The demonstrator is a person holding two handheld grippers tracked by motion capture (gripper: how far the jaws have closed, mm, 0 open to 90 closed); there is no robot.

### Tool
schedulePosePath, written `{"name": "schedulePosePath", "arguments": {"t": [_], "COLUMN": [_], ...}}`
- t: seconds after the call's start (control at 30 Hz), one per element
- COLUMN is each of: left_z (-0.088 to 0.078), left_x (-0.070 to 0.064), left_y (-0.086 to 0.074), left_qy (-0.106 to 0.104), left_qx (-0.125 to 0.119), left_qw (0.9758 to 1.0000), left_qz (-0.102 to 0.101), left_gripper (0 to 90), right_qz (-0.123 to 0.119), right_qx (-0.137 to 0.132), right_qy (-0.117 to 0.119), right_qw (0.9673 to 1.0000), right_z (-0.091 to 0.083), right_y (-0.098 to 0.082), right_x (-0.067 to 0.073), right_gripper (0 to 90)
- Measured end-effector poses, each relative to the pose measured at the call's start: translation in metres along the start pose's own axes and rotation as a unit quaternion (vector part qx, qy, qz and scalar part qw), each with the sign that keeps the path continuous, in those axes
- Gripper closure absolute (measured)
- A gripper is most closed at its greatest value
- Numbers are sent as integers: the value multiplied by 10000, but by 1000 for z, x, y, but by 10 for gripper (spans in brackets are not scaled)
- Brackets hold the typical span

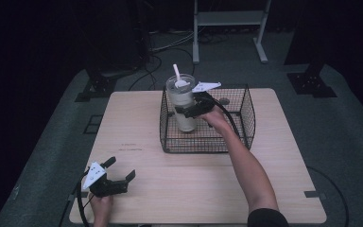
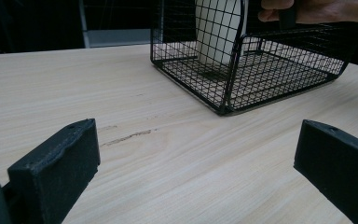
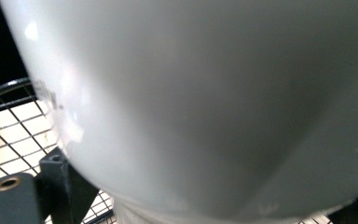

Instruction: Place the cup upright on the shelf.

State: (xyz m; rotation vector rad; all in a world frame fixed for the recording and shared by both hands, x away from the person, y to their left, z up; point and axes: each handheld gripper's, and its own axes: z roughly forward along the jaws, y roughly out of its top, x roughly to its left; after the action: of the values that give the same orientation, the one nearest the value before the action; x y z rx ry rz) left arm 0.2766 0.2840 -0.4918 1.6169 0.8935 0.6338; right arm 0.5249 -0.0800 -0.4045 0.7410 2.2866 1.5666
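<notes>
A: Where was the cup point(image 1: 182, 106)?
B: Upright in the basket point(image 1: 246, 118) (straw in lid), right gripper point(image 1: 187, 111) clamped round it. Left gripper point(image 1: 121, 172) rested spread wide on the table point(image 1: 137, 132).

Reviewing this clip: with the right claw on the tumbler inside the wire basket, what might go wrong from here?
1. The tall tumbler is gripped at mid-body by the right claw; it may tilt or slip on its smooth wall.
2. Its straw and base could catch the wire basket rim, dragging the unheld basket.
3. The left claw rests open near the table edge, too far to steady anything.
</notes>
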Motion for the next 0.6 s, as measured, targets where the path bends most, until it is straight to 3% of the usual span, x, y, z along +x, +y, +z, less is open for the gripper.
{"name": "schedulePosePath", "arguments": {"t": [0.27, 0.3, 0.47, 0.6], "left_z": [0, 0, 0, 0], "left_x": [0, 0, 0, -1], "left_y": [0, 0, 0, 0], "left_qy": [-6, -8, -5, 1], "left_qx": [-3, -5, -2, 3], "left_qw": [10000, 10000, 10000, 10000], "left_qz": [-13, -10, -8, -9], "left_gripper": [0, 0, 0, 0], "right_qz": [-36, -81, -23, -245], "right_qx": [179, 296, 204, 292], "right_qy": [41, 32, 30, 108], "right_qw": [9998, 9995, 9998, 9992], "right_z": [3, 5, 3, 1], "right_y": [-5, -9, -12, -14], "right_x": [-1, -1, -1, 1], "right_gripper": [84, 83, 83, 82]}}
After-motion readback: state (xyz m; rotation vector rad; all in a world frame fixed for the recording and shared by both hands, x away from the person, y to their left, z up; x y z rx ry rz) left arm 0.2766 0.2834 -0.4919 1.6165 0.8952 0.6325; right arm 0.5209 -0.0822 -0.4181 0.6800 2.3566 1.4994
